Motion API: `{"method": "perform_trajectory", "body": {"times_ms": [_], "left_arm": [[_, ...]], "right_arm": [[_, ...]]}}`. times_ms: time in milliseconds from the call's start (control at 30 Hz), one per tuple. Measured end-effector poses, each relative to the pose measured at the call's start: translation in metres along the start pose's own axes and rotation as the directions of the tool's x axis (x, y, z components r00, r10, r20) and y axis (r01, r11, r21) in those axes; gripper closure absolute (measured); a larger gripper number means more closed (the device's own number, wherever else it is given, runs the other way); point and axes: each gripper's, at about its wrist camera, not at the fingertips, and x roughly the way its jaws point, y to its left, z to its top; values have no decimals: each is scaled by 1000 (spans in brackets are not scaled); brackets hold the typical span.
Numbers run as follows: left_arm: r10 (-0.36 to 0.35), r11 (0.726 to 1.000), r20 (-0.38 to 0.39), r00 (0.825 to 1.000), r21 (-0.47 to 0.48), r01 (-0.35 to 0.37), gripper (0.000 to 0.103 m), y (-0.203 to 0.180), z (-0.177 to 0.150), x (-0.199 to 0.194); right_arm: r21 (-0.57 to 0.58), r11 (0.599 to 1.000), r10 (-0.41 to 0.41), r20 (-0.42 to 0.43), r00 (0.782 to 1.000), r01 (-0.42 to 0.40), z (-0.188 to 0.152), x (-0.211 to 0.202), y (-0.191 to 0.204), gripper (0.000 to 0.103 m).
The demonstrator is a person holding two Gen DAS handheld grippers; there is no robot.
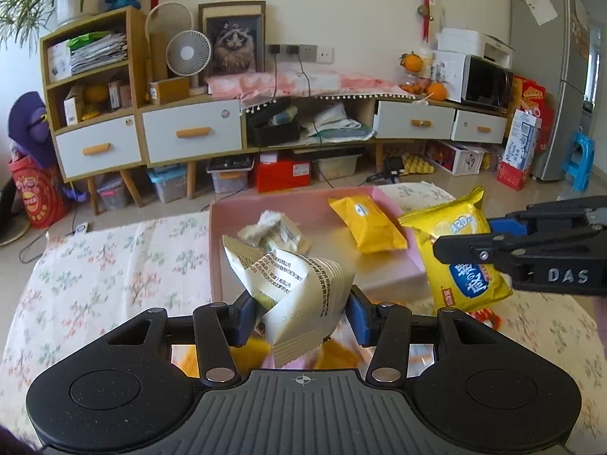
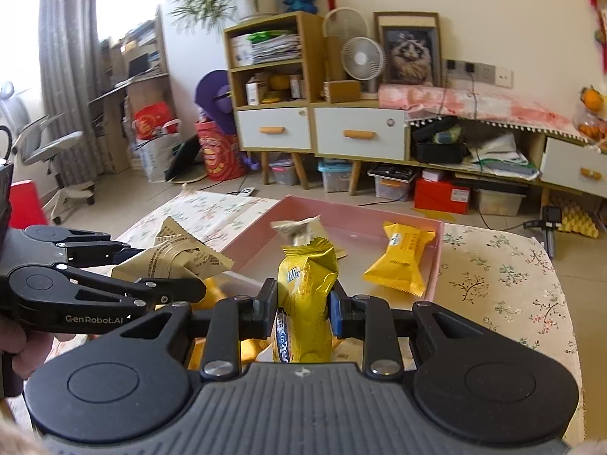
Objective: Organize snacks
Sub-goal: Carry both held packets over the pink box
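My left gripper (image 1: 299,313) is shut on a cream snack packet (image 1: 299,284) with black print, held above the near edge of the pink tray (image 1: 273,204). My right gripper (image 2: 303,311) is shut on a yellow snack bag (image 2: 307,292) with a blue label, also above the tray's near side. In the left wrist view that yellow bag (image 1: 461,254) hangs to the right of the cream packet. In the right wrist view the cream packet (image 2: 178,258) shows at the left in the other gripper. Inside the tray lie a small yellow packet (image 1: 366,223) and a crumpled pale packet (image 1: 271,229).
The tray (image 2: 436,254) rests on a flowered tablecloth (image 1: 98,265). More orange and yellow packets (image 1: 334,356) lie below the grippers near the front edge. Beyond the table stand a wooden sideboard (image 1: 189,132) with drawers, storage boxes on the floor, and a fridge (image 1: 550,76) at the right.
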Motion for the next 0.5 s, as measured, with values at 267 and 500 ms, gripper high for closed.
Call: {"method": "perform_trajectory", "body": {"times_ms": [267,500], "left_arm": [[33,999,-24,999,-24,-34,56,6,15,42],[73,996,-64,995,-37,-75,56,8,17,80]], "right_arm": [[69,996,-56,-6,998,56,10,33,-12,78],[90,986,-143,-10,990,143,9,53,-20,78]]}}
